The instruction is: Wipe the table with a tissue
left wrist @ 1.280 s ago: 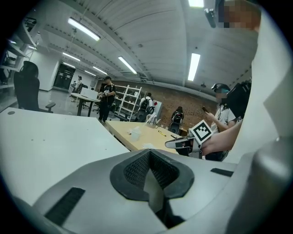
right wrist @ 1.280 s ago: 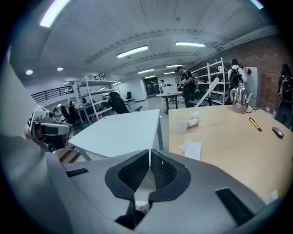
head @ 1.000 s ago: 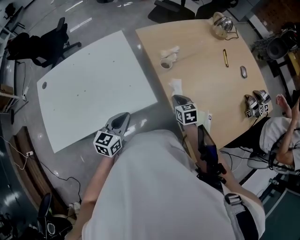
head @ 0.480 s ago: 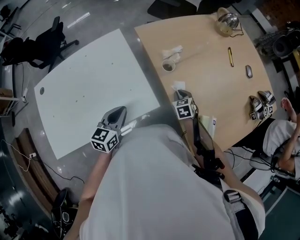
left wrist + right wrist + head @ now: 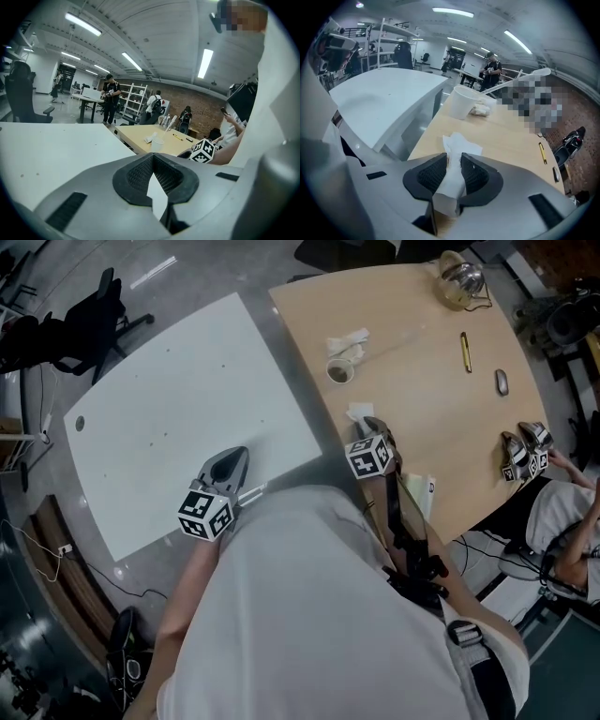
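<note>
Hidden: in the head view, the right gripper (image 5: 369, 424) covers most of the tissue (image 5: 356, 412).
Tissue: white and crumpled, pinched tight in the right jaws, at the tan table's (image 5: 422, 399) left edge, mid-frame.
Left gripper (image 5: 234, 456): jaws closed, holding nothing.

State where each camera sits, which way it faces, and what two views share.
Head view: on the person's head, looking down at the white table and wooden table; torso, left tool and right tool show.
Left gripper view: on the left tool, facing along its shut jaws across the white table; shirt at right.
Right gripper view: on the right tool, facing along jaws clamping the tissue, over the wooden table.
Both gripper views share the paper cup.
</note>
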{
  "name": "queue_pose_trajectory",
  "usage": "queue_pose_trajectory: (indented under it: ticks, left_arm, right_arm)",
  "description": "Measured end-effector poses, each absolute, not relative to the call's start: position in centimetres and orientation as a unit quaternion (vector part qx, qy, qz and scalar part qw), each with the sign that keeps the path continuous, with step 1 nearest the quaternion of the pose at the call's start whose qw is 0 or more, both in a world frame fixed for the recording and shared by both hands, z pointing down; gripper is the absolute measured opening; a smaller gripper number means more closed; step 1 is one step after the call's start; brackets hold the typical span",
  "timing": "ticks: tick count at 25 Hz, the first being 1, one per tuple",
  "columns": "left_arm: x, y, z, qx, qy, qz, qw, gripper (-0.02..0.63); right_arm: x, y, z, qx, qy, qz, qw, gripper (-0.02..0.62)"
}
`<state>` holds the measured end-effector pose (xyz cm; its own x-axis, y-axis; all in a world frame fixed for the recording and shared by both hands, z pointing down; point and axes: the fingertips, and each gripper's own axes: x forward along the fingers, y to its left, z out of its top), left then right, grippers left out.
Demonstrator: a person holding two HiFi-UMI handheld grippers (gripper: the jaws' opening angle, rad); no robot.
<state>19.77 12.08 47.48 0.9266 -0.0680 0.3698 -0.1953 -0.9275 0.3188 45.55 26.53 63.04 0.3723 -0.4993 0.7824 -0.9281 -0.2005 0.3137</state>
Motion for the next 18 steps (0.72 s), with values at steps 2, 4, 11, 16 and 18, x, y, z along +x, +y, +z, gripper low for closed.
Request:
queue_pose_trajectory:
  ticks: [2, 4, 11, 16, 18]
  left_arm:
    - [19.8, 11.8, 47.5, 0.965, -0.068, 0.179, 0.177, 0.006]
    - [19.8, 11.6, 47.4, 0.966, -0.069, 0.177, 0.178, 0.005]
    - [18.4, 11.2, 46.9, 0.964, -0.089, 0.165, 0.188, 0.005]
    - [16.8, 10.9, 47.5, 0.96, -0.094, 0.173, 0.2, 0.005]
    - [16.6, 10.7, 47.5, 0.959, -0.09, 0.176, 0.201, 0.005]
  right_arm:
    - [46.1, 26.7, 63.1, 0.727, -0.486, 0.27, 0.403, 0.089]
    - [46.4, 26.9, 63.3, 0.723, -0.485, 0.272, 0.411, 0.089]
    - [46.8, 27.2, 63.6, 0.714, -0.498, 0.303, 0.387, 0.087]
    - [47.2, 27.3, 62.7, 0.744, -0.497, 0.341, 0.288, 0.075]
    - [46.6, 26.8, 61.6, 0.746, -0.508, 0.337, 0.268, 0.075]
